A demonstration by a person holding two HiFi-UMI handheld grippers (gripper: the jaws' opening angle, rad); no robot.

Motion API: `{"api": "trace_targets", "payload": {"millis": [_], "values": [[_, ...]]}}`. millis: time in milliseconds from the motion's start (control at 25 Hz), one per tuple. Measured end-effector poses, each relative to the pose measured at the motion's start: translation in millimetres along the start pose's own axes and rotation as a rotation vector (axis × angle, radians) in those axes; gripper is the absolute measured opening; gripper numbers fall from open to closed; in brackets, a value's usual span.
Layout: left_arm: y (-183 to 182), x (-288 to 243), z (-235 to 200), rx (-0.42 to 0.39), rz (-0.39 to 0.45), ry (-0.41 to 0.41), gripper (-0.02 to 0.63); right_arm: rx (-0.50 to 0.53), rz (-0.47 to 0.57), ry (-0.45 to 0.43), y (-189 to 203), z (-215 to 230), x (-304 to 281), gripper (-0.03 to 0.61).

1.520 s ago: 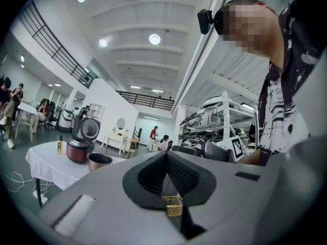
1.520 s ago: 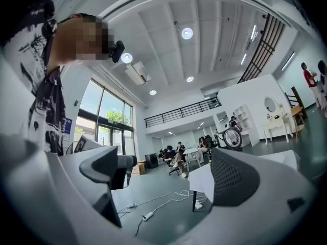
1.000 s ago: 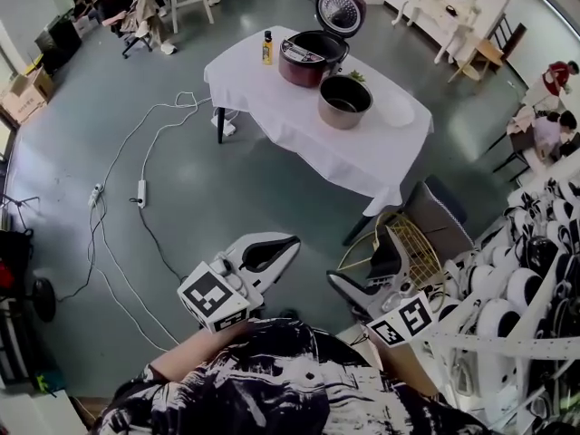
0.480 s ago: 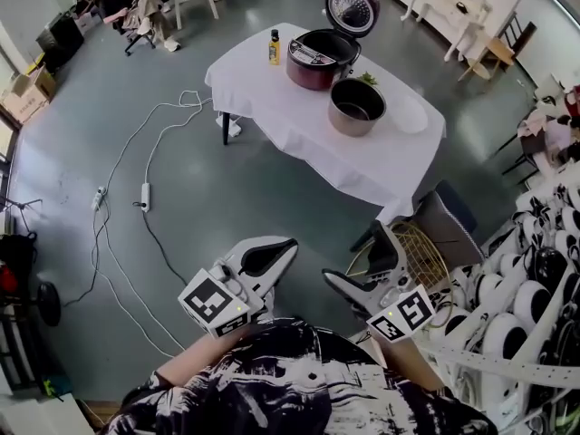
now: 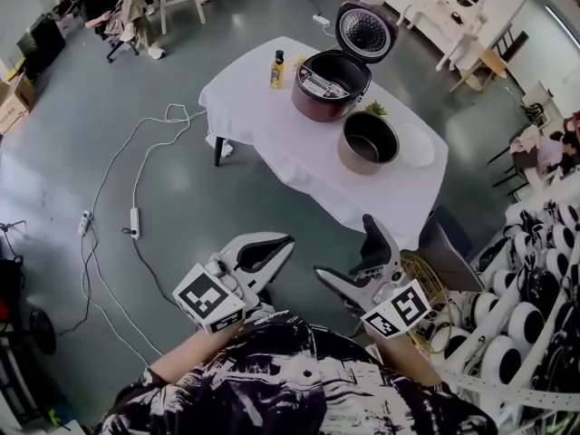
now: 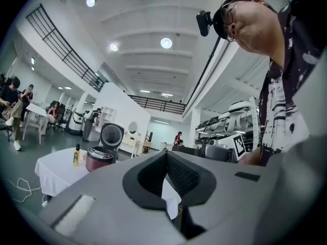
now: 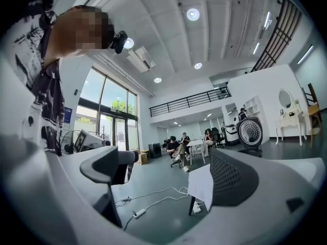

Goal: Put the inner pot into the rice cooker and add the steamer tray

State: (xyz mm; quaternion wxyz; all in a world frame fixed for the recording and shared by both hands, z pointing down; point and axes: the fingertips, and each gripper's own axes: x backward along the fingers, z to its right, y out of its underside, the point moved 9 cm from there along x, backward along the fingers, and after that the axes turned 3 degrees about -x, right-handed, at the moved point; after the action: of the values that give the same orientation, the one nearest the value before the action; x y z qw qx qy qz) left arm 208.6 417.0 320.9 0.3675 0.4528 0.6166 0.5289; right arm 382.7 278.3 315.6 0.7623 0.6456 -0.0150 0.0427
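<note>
Far ahead, a white-clothed table [image 5: 299, 148] carries a maroon rice cooker [image 5: 331, 84] with its lid [image 5: 365, 32] raised. The dark metal inner pot [image 5: 368, 141] stands beside it on the cloth, and a white shallow tray [image 5: 419, 146] lies to the pot's right. Both grippers are held close to my body over the floor, well short of the table. My left gripper [image 5: 286, 240] is shut with nothing in it, its pads meeting in the left gripper view [image 6: 166, 154], where the cooker [image 6: 98, 158] shows small. My right gripper [image 5: 344, 247] [image 7: 173, 175] stands open and empty.
A yellow bottle [image 5: 277, 69] and some greens [image 5: 374, 109] sit on the table. Cables and power strips [image 5: 134, 221] trail across the grey floor at left. A wire basket [image 5: 421, 265] and racks of white appliances [image 5: 526, 315] crowd the right. People sit at the far left [image 5: 109, 3].
The table and cooker have come lower and nearer in the head view as I move toward them. Both grippers keep their places by my body, the left shut, the right open.
</note>
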Motion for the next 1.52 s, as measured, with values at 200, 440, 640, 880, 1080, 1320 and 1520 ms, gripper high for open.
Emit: {"api": "trace_targets", "payload": {"millis": [200, 440, 640, 880, 1080, 1320, 1520], "values": [[-16.1, 1.5, -65.2, -0.002, -0.004, 0.002, 0.005, -0.006, -0.005, 0.001, -1.3, 9.9, -59.4, 0.515], [-19.9, -14.1, -116.0, 0.011, -0.007, 0.009, 0.005, -0.023, -0.025, 0.015, 6.8, 39.6, -101.0, 0.515], [-21.5, -38.6, -162.2, 0.0, -0.009, -0.003, 0.005, -0.032, -0.023, 0.006, 14.9, 79.3, -139.0, 0.515], [-31.2, -91.3, -229.6, -0.028, -0.041, -0.017, 0.005, -0.053, -0.002, -0.004, 19.2, 153.6, -191.2, 0.515], [-43.3, -144.0, -289.4, -0.034, -0.067, -0.015, 0.005, -0.079, -0.013, -0.029, 16.1, 213.4, -237.1, 0.515], [-55.8, -196.8, -347.5, -0.03, -0.069, -0.002, 0.005, -0.091, -0.031, -0.032, 10.2, 272.5, -280.0, 0.515], [-60.1, -236.6, -392.2, -0.02, -0.087, 0.061, 0.005, -0.1, -0.036, 0.026, 9.7, 307.3, -301.9, 0.515]]}}
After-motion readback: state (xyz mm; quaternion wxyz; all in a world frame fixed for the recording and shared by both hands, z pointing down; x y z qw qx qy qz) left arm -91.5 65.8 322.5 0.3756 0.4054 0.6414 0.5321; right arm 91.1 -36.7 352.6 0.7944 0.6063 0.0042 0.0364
